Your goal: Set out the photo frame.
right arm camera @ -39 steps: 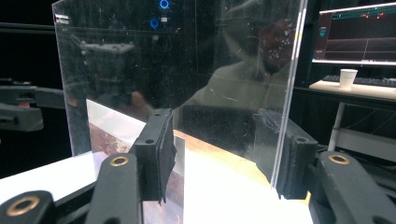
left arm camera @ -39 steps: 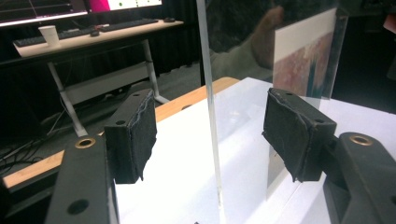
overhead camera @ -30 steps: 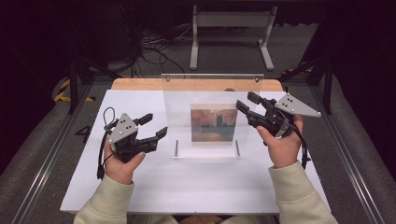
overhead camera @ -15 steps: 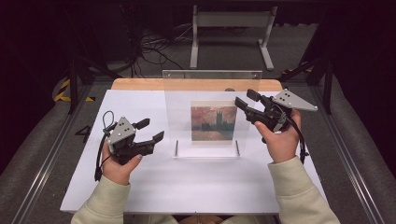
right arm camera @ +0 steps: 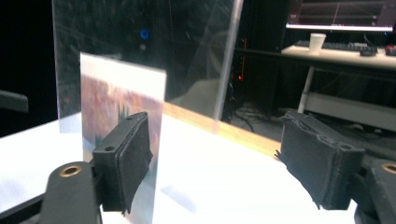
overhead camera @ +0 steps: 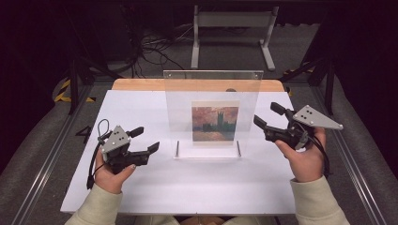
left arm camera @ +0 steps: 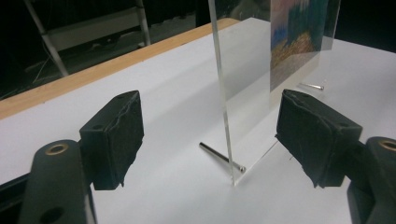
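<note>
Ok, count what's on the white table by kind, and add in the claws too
Clear acrylic frame: 1
Painting print: 1
Metal pins, left pin and right pin: 2
Claws, left claw and right claw, both open: 2
Total: 6

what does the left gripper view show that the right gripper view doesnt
The left gripper view has thin metal pins lying on the white table at the foot of the frame. The right gripper view has a desk with a white paper cup and a keyboard in the background. Both share the upright clear acrylic photo frame with its reddish painted picture, and an open tool's black padded jaws.
</note>
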Available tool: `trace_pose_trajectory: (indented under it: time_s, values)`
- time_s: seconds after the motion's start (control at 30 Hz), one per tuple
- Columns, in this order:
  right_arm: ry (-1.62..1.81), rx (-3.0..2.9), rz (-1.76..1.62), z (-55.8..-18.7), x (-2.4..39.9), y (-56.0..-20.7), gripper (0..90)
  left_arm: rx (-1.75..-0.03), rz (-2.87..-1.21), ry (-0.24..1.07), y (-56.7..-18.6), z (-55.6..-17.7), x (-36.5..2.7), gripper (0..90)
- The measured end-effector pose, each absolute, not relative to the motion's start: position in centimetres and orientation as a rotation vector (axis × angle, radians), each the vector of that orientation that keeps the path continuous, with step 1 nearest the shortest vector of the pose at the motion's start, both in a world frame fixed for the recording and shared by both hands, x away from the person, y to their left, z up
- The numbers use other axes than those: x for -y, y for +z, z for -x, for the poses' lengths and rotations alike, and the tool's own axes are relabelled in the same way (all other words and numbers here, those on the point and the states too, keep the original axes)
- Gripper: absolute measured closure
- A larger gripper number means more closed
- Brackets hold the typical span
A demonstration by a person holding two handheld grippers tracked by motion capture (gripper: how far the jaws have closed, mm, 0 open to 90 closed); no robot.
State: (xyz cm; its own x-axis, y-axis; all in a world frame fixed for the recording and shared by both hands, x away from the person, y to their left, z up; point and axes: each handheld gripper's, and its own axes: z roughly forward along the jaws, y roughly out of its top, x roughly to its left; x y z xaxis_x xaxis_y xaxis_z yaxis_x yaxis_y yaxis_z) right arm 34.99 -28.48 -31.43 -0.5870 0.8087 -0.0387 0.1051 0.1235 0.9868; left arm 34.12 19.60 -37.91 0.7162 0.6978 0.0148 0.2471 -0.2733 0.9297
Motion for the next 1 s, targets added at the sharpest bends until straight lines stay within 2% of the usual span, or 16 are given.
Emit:
trace_pose_trajectory:
  time_s: [0.47, 1.0]
  values:
    - [1.386, -1.892, -1.004, -32.7, 33.0, -35.8, 22.3, -0.815, -1.853, 0.519, -40.7, -33.8, -22.1, 16.7]
    - [1.258, -2.045, -1.058, -33.2, 34.9, -43.1, 20.3, -0.871, -1.825, 0.494, -43.4, -34.5, -23.8, 16.4]
